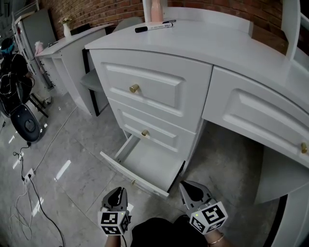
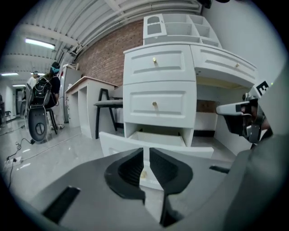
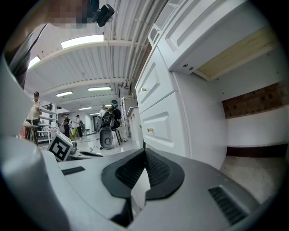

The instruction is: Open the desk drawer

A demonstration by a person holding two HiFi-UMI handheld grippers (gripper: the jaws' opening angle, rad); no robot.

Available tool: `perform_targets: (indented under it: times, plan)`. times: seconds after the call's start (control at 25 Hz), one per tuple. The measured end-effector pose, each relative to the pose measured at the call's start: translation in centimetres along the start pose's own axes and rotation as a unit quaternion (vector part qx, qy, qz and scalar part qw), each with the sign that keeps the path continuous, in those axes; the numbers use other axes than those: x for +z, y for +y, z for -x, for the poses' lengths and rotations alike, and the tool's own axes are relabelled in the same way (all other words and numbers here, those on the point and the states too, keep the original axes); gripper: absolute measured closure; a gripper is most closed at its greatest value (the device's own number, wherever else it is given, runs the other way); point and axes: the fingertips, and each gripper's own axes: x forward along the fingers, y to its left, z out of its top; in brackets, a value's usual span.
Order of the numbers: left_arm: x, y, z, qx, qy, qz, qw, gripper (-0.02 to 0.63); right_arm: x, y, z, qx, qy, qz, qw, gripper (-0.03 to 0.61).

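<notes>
Grey floor [image 1: 82, 159] ran under a white desk [image 1: 217, 46] set against a brick wall [image 1: 96, 12], and a pen [image 1: 154, 26] lay on the desktop. Of the three stacked drawers in the desk's pedestal, the bottom drawer [image 1: 145, 161] stood pulled well out over the floor, while the two above it sat flush, each with a brass knob. The left gripper [image 1: 117, 194] hovered just in front of the pulled-out front panel, apart from it. In the left gripper view its jaws stood slightly apart with nothing between the pads, and the drawer's knob [image 2: 143, 174] showed beyond the narrow gap. The right gripper [image 1: 193, 189] hung near the drawer's right corner, its jaws closed together on nothing.
</notes>
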Motion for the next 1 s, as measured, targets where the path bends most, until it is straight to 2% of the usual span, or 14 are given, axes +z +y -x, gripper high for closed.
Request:
perform_targets:
  times: [0.16, 0.28, 0.68, 1.0]
  plan:
    - [4.3, -0.7, 0.8, 0.002, -0.051, -0.002, 0.9987, 0.588, 0.8, 0.1, 0.2, -0.001, -0.009, 0.002, 1.000, 0.574]
    - [6.3, -1.4, 1.3, -0.006, -0.073, 0.001, 0.9973, 0.600, 1.3, 0.1, 0.3, -0.004, -0.013, 0.006, 1.000, 0.574]
    - [11.5, -4.4, 1.9, -0.052, -0.112, -0.010, 0.9923, 0.604, 3.5, -0.7, 0.9, -0.016, -0.020, 0.013, 1.000, 0.574]
    - [14.3, -6.1, 1.8, -0.073, -0.132, -0.024, 0.9883, 0.604, 6.0, -1.5, 1.7, -0.033, -0.043, 0.019, 0.998, 0.574]
